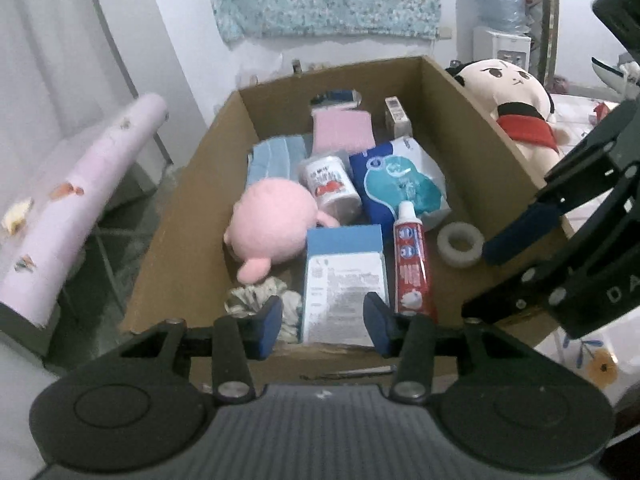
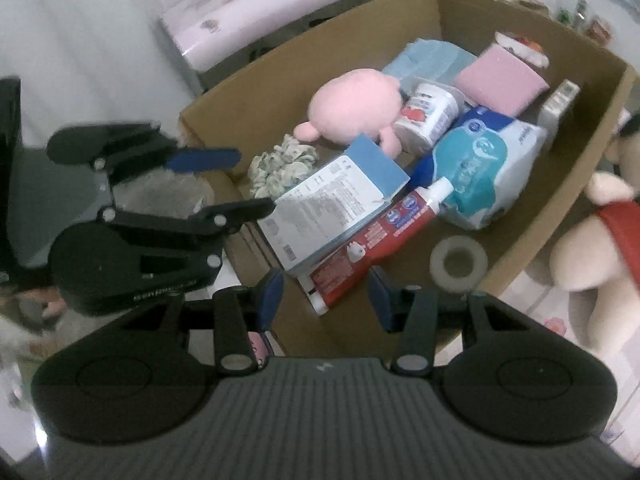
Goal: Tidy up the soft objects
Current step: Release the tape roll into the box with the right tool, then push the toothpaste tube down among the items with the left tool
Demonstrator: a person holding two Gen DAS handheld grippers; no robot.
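Note:
A cardboard box (image 1: 192,208) holds a pink plush toy (image 1: 272,224), a patterned scrunchie (image 1: 256,296), a pink sponge (image 1: 342,132), a blue cloth (image 1: 274,156), a tissue pack (image 1: 400,178), a blue-white carton (image 1: 344,280), a toothpaste tube (image 1: 410,264), a tape roll (image 1: 460,245) and a paper roll (image 1: 332,184). My left gripper (image 1: 322,322) is open and empty above the box's near edge. My right gripper (image 2: 326,294) is open and empty above the near wall, over the toothpaste (image 2: 372,240). The plush (image 2: 356,106) and scrunchie (image 2: 282,162) also show in the right wrist view.
A large cream plush doll with a red scarf (image 1: 516,108) lies on the table right of the box, also in the right wrist view (image 2: 600,240). A lilac padded board (image 1: 76,204) stands left of the box. A water dispenser (image 1: 500,12) is at the back right.

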